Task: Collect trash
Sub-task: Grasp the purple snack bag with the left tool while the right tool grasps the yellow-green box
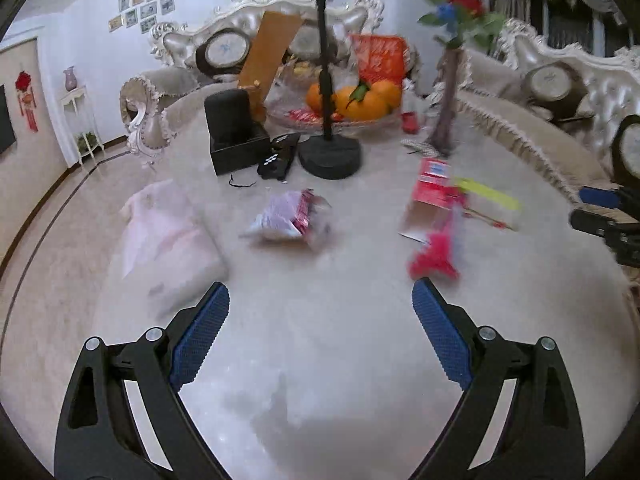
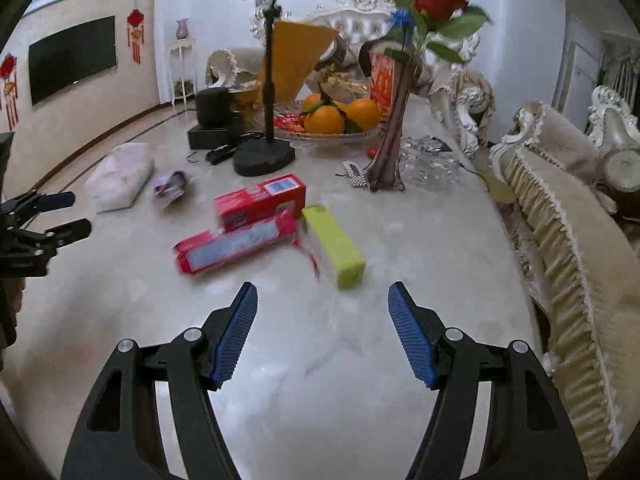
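On the marble table lie a crumpled purple-and-red wrapper (image 1: pixel 290 218), two red cartons (image 2: pixel 260 200) (image 2: pixel 236 246) and a yellow-green box (image 2: pixel 336 246). The wrapper also shows in the right wrist view (image 2: pixel 172 186). In the left wrist view the red cartons (image 1: pixel 434 184) and the yellow-green box (image 1: pixel 486 194) lie at the right. My left gripper (image 1: pixel 320 300) is open and empty, short of the wrapper. My right gripper (image 2: pixel 322 300) is open and empty, just short of the yellow-green box. Each gripper shows at the edge of the other's view.
A pale plastic bag (image 1: pixel 168 236) lies at the table's left edge. Behind stand a black phone stand (image 1: pixel 330 152), a black box (image 1: pixel 236 132), a glass fruit bowl with oranges (image 1: pixel 360 100), a vase of roses (image 2: pixel 394 120) and a glass ashtray (image 2: pixel 430 164). Sofas flank the table.
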Tool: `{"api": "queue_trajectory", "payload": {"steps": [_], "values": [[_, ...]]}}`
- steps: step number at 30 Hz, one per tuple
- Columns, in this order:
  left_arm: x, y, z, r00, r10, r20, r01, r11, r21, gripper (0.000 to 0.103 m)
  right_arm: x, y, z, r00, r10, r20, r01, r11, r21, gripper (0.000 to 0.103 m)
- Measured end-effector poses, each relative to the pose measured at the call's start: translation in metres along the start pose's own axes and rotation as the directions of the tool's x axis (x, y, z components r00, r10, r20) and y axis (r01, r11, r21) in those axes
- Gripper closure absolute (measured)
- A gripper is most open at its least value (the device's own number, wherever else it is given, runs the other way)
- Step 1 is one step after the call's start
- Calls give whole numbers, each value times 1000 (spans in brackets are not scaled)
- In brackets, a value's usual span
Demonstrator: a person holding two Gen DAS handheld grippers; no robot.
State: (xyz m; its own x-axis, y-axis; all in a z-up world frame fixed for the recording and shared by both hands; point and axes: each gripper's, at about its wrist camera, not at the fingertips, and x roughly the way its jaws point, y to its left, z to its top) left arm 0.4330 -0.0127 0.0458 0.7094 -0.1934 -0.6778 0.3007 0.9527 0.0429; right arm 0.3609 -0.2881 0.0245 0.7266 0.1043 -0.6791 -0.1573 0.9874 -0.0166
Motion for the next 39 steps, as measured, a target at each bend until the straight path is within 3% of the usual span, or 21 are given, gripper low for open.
{"api": "queue_trajectory", "payload": {"steps": [8, 17, 22, 24, 25, 27, 34, 39], "values": [[72, 10, 42, 997, 76, -33, -75, 997, 30, 13, 62, -16, 20, 997, -20, -68, 20, 1000, -7, 39], [120, 10, 49, 981, 137, -135, -130, 990, 60, 13, 98, -18, 33, 993, -22, -113, 23, 1000, 3, 39], [127, 16, 48, 982, 106, -157, -108, 994, -3, 13, 109, -16, 28, 990, -15, -139, 14, 1000, -9, 39], [131, 14, 48, 979, 113, -170, -113, 994, 12, 29, 113, -14, 25, 987, -5, -163, 3, 1000, -11, 42], [134, 12, 47, 975, 119, -189, -117, 993, 24, 45, 115, -13, 23, 985, 3, -174, -5, 1000, -11, 55], [134, 9, 46, 974, 133, -182, -127, 991, 43, 55, 111, -12, 23, 985, 19, -170, -18, 1000, 10, 75], [107, 7, 42, 985, 100, -138, -99, 995, 15, 57, 87, -15, 21, 985, 24, -173, -3, 993, 118, 76], [52, -1, 34, 996, 42, -74, -43, 999, -9, 57, 49, -19, 17, 989, 40, -142, -14, 984, 177, 76]]}}
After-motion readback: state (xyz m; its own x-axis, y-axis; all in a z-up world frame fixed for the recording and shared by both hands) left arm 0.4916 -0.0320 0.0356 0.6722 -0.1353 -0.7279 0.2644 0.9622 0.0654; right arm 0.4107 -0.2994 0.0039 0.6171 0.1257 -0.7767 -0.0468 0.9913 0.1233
